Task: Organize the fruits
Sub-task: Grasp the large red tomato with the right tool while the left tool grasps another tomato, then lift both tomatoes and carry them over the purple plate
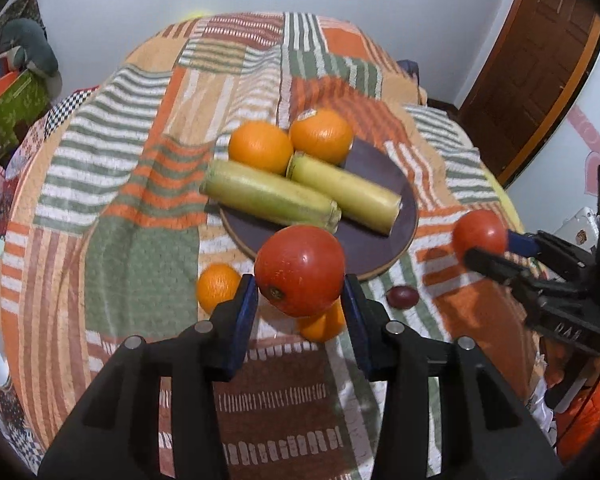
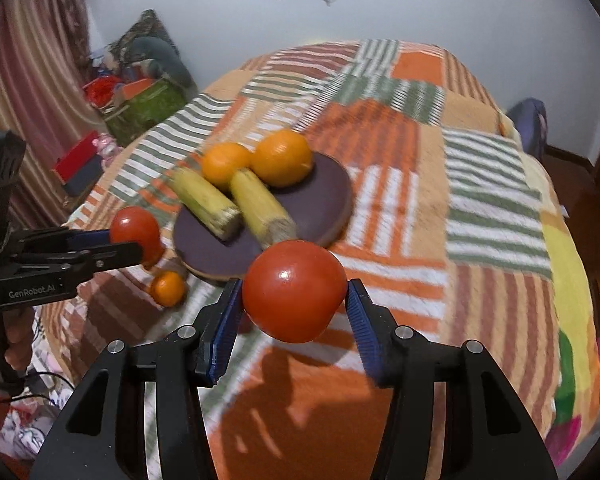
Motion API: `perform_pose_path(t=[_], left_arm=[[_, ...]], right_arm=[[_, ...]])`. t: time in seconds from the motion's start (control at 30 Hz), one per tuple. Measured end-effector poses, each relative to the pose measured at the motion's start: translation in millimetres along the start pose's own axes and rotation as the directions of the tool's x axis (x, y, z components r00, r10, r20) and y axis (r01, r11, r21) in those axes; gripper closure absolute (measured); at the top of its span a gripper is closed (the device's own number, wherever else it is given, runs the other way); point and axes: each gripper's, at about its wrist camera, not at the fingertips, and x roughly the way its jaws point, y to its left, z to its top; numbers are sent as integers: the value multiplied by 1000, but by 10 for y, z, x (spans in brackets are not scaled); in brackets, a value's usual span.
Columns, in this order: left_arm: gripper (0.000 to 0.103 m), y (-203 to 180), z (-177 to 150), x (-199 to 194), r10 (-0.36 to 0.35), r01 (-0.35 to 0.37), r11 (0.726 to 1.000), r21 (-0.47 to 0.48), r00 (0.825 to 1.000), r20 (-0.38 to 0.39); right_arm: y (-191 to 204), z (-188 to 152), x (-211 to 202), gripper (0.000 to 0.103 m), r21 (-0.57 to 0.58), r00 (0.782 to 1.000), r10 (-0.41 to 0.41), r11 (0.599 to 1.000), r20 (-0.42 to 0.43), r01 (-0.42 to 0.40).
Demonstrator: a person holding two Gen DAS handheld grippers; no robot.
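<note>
My left gripper is shut on a large red tomato, held above the cloth just in front of a dark round plate. On the plate lie two pale corn cobs and two oranges. My right gripper is shut on a second red tomato, also in the air near the plate. Each gripper shows in the other's view: the right gripper at the right, the left gripper at the left. A small orange lies on the cloth.
Another small orange and a dark red plum-like fruit lie on the striped patchwork cloth near the plate's front rim. Boxes and clutter stand beyond the table's left edge. A wooden door is at the right.
</note>
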Motion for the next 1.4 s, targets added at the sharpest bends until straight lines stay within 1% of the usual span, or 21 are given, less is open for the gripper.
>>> perform_pose_path(t=[0.2,0.37,0.5,0.63,0.77,0.83,0.93,1.1,1.4], left_arm=[[60,17,149,14,1,-2,1000,6,1000,24],[60,91,211,153,11,-11,1000,4,1000,9],[60,130,230,260,3,-3,1000,-2,1000,-10],[60,117,242,377,4,-4,1000,10,999,-32],[60,92,241,430,12,-11,1000,23,999,-34],[60,84,246,421,10,-9,1000,26,1000,-23],[60,66,249,398,27,-27,999,42,1000,-11],[60,84,226,335,34,-33,999,43,999,-8],[60,247,184,55,55,-55,998,9,998,33]], right_arm=[[242,163,207,54,-52,999,53,997,4,-53],[359,226,380,54,-66,997,79,995,-18,-80],[411,248,503,54,-74,995,88,993,-40,-91],[420,245,613,54,-80,993,93,992,-72,-98],[430,222,673,54,-83,990,99,991,-98,-107],[436,219,689,54,-83,990,99,991,-101,-108],[442,217,697,54,-78,989,101,991,-104,-110],[436,228,680,54,-77,990,92,992,-109,-101],[379,254,483,51,-68,996,60,996,-64,-65]])
